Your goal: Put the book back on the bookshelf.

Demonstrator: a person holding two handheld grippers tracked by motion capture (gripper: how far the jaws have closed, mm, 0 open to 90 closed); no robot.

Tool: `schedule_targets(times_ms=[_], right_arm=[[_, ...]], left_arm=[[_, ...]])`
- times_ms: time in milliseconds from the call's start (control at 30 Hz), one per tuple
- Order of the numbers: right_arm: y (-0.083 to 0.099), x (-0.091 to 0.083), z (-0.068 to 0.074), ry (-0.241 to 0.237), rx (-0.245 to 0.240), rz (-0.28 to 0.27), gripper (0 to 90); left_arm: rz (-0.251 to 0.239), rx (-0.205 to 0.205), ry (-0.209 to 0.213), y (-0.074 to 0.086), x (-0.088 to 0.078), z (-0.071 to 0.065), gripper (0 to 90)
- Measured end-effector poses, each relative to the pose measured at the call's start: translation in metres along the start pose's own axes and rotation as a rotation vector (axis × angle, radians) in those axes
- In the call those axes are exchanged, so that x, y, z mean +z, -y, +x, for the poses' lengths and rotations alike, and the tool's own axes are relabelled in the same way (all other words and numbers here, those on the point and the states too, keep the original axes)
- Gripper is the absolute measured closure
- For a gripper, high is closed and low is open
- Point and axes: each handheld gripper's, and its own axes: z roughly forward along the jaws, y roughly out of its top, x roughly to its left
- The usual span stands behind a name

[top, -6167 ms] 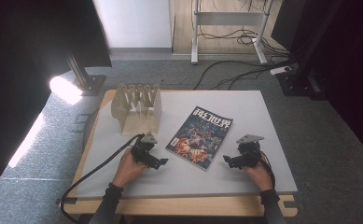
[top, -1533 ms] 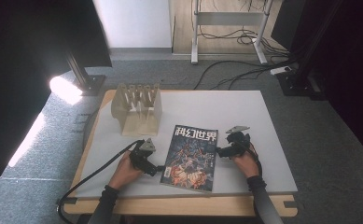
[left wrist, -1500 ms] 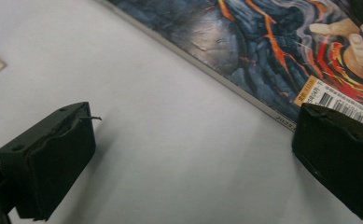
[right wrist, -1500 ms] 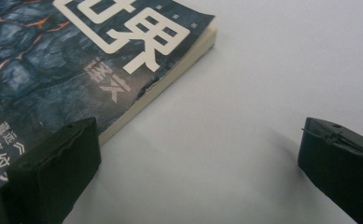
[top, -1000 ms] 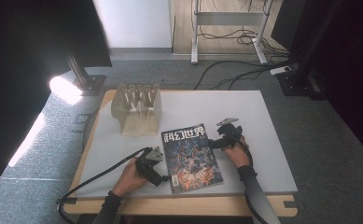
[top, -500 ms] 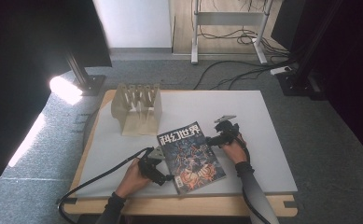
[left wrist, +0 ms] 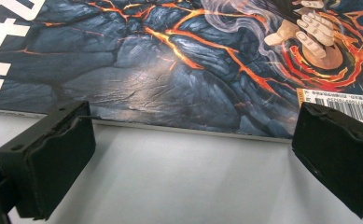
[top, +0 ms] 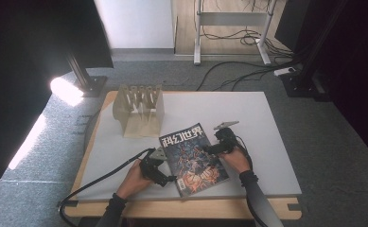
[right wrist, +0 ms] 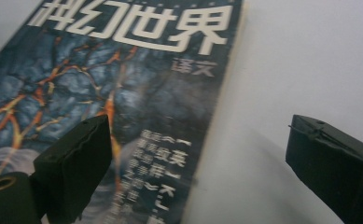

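A magazine (top: 193, 158) with a dark lava cover and white title lies flat on the white tabletop (top: 248, 113), slightly askew. My left gripper (top: 168, 178) rests at its lower left edge. In the left gripper view the left gripper (left wrist: 195, 119) is open, and the magazine (left wrist: 170, 70) edge lies just ahead of its pads. My right gripper (top: 206, 150) reaches in from the magazine's right side. Its jaws have just been closing a little. In the right gripper view the right gripper (right wrist: 198, 140) straddles the magazine (right wrist: 137, 93) edge without pressing on it.
A wooden slotted rack (top: 141, 111) stands at the back left of the table. The left gripper's black cable (top: 101, 177) trails off the front left. Bare white surface lies to the right and behind the magazine. A wooden table rim (top: 191, 208) runs along the front.
The magazine has turned slightly counterclockwise. My right gripper has slid a little left and toward the person along its right edge. The left gripper has stayed put.
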Motion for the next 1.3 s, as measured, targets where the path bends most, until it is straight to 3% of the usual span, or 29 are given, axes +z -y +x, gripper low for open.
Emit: schedule_targets(times_ms=[133,333,367,433,567,667,867,967,1067,1300], right_arm=[[0.000,0.006,0.002,-0.052,0.025,0.010,12.0],[0.000,0.010,0.003,-0.074,0.047,0.014,15.9],[0.000,0.010,0.003,-0.073,0.056,0.008,18.1],[-0.002,0.011,0.003,-0.115,0.090,-0.003,24.3],[-0.003,0.011,0.007,-0.082,0.124,0.008,27.0],[0.000,0.007,0.007,-0.082,0.143,0.011,29.6],[0.011,-0.006,0.007,-0.118,0.183,0.022,34.3],[0.012,-0.011,0.004,-0.145,0.213,0.001,36.8],[0.008,-0.009,0.001,-0.167,0.221,-0.014,39.8],[-0.005,0.004,-0.004,-0.159,0.239,-0.028,43.4]], left_arm=[[0.000,0.002,-0.001,0.000,0.000,0.000,0.0],[0.003,0.006,-0.009,0.001,0.000,-0.002,0.0],[0.003,0.004,-0.010,0.001,0.000,-0.002,0.0],[0.002,0.003,-0.012,0.001,0.000,-0.003,0.0],[0.002,0.000,-0.013,0.001,0.000,-0.003,0.0],[0.002,-0.001,-0.012,0.001,0.000,-0.002,0.0],[0.002,-0.003,-0.011,0.001,0.000,-0.002,0.0],[0.002,-0.001,-0.012,0.001,0.000,-0.003,0.0],[0.002,-0.001,-0.016,0.001,0.001,-0.003,0.0],[0.001,-0.002,-0.017,0.001,0.001,-0.003,0.0]])
